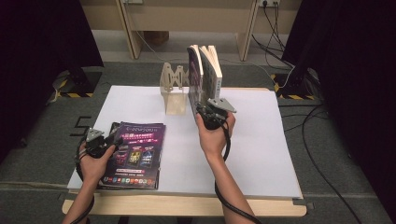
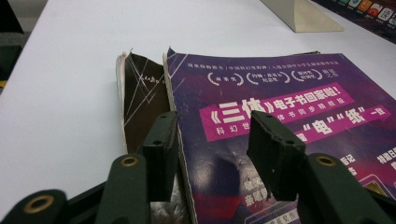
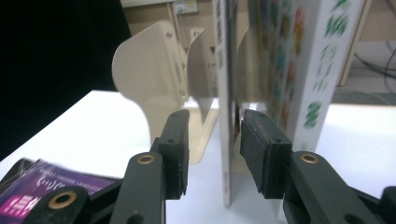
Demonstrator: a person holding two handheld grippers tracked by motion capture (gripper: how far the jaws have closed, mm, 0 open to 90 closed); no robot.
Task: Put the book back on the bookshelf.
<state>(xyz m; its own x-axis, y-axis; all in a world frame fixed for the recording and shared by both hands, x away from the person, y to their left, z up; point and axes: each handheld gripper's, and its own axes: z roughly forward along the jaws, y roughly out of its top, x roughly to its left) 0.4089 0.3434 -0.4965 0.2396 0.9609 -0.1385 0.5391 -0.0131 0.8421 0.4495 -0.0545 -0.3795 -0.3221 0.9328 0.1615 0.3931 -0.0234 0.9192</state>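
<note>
The left gripper (image 2: 212, 154), jaws apart, straddles the purple magazine (image 2: 280, 121) headlined "三体" and "电子书回家啦!". The right gripper (image 3: 212, 149), jaws apart, brackets an upright thin book (image 3: 225, 93) without visibly pinching it.

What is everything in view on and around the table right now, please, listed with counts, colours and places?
Purple magazine: one, purple cover, flat at the table's front left, on a darker booklet.
Dark booklet: one, dark brown, under the magazine, its edge sticking out.
Upright books: about three, white and purple, standing at the table's back centre.
Bookend rack: one, cream, left of the books.
Table: one, white top, wooden edge.
Left gripper: black, open over the magazine's edge.
Right gripper: black, open astride a thin upright book.
</note>
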